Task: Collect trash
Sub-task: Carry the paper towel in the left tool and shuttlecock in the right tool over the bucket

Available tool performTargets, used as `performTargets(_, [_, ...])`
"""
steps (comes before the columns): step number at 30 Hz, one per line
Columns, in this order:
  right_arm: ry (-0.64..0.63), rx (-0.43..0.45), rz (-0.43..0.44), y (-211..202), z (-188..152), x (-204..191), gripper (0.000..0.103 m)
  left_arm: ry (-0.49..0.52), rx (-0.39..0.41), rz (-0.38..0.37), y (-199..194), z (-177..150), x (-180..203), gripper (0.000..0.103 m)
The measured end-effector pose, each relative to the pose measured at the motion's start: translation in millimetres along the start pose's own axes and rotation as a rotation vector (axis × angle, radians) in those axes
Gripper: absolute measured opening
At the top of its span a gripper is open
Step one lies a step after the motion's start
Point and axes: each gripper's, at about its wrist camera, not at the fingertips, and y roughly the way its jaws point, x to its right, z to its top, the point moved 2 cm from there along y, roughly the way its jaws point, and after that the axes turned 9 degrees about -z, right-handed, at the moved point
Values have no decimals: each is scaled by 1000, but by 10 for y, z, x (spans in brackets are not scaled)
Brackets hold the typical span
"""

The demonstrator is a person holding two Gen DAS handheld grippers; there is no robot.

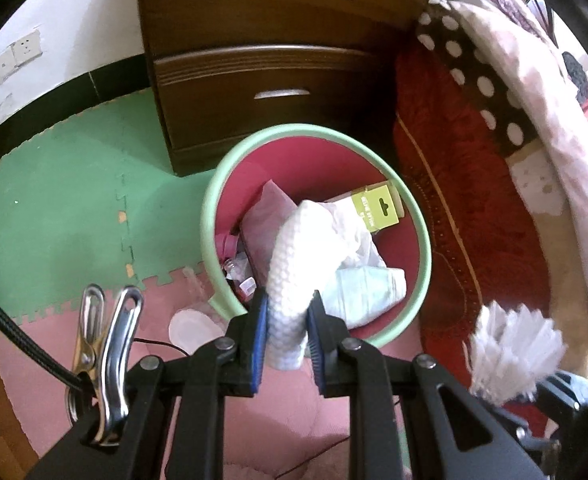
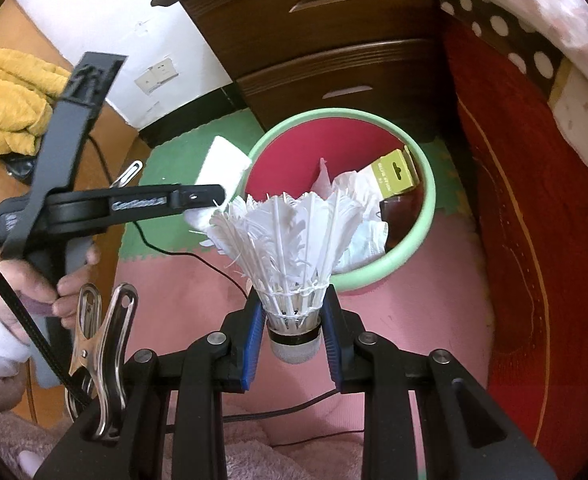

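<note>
The left gripper [image 1: 288, 320] was clamped tight on a folded white paper towel [image 1: 294, 268], its blue pads pinching the lower part of the wad, and the free end reached out over the near rim of the trash bin [image 1: 210, 216]. From the right wrist view that same left gripper [image 2: 218, 192] came in from the left, its tip right at the bin's left edge with the towel sticking out past it, and a hand [image 2: 54, 280] in a white cuff was wrapped round the handle.

The right gripper [image 2: 294, 320] was closed on a white feather shuttlecock [image 2: 290, 240], pads squeezing the base just above the cork, feathers fanned upward. It sat over the pink floor mat [image 2: 414, 312], just short of the bin's near rim; in the left wrist view the shuttlecock [image 1: 514, 356] showed blurred at the bin's lower right.

The bin, pale green outside and red inside, stood on the foam mat where the green tiles [image 1: 62, 200] meet the pink ones, right in front of the dark wooden drawer cabinet [image 1: 274, 60] and beside a red bed cover [image 1: 474, 200]. Inside it lay crumpled white paper [image 2: 366, 216], a yellow-green card box [image 1: 378, 208] against the far-right wall, a pinkish bag [image 1: 262, 216] and small bottles at the left. A clear plastic lid [image 1: 192, 324] lay on the pink mat, just outside the bin's near-left rim.
</note>
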Motion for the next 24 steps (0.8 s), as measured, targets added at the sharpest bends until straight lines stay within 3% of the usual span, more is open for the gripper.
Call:
performTargets(19, [36,-12,-15,6,-100,121,28,-10,-72,55,567,64,-67,22])
performTargets(24, [41,-14,-19,7,-107,132,28,-3,-69,49,575,79,-88,29])
